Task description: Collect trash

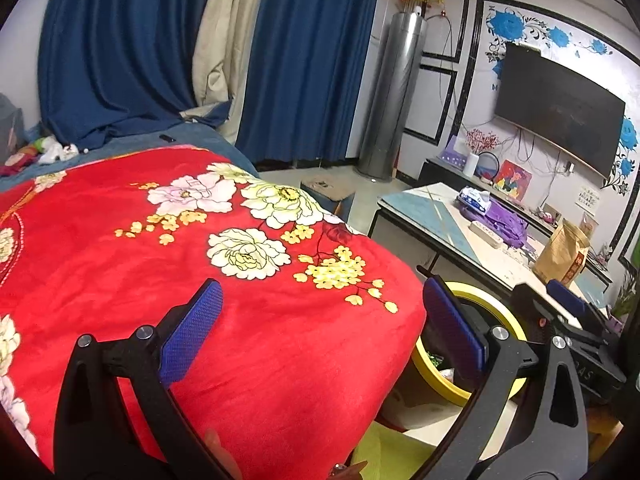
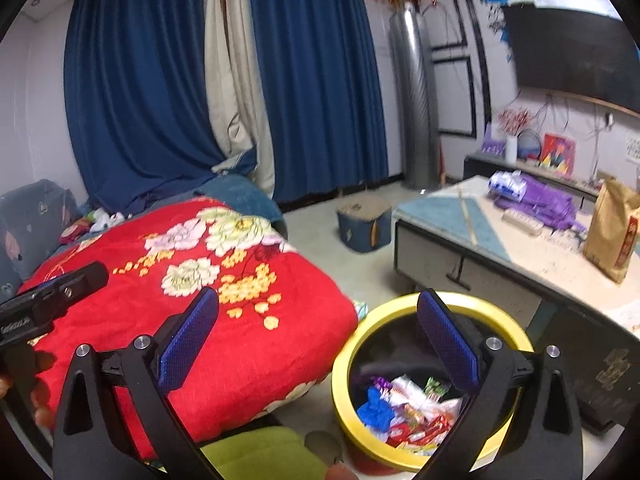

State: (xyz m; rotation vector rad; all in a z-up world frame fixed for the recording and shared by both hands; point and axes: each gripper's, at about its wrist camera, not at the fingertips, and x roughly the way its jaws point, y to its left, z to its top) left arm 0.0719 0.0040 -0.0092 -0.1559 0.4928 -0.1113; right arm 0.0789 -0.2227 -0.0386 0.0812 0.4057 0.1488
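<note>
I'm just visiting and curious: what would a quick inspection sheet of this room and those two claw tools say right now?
Surface: red floral blanket spread on the sofa, nothing lying on its near part.
Job's things: yellow-rimmed bin on the floor beside the blanket, holding wrappers and blue scraps.
Clutter: coffee table carries a brown paper bag, purple cloth and a tissue pack; small items at the blanket's far end.
Grippers: left gripper open, empty, over the blanket; right gripper open, empty, above the bin's edge.
Cables: wires hang below the wall TV.
Surroundings: blue curtains, silver tower unit.
</note>
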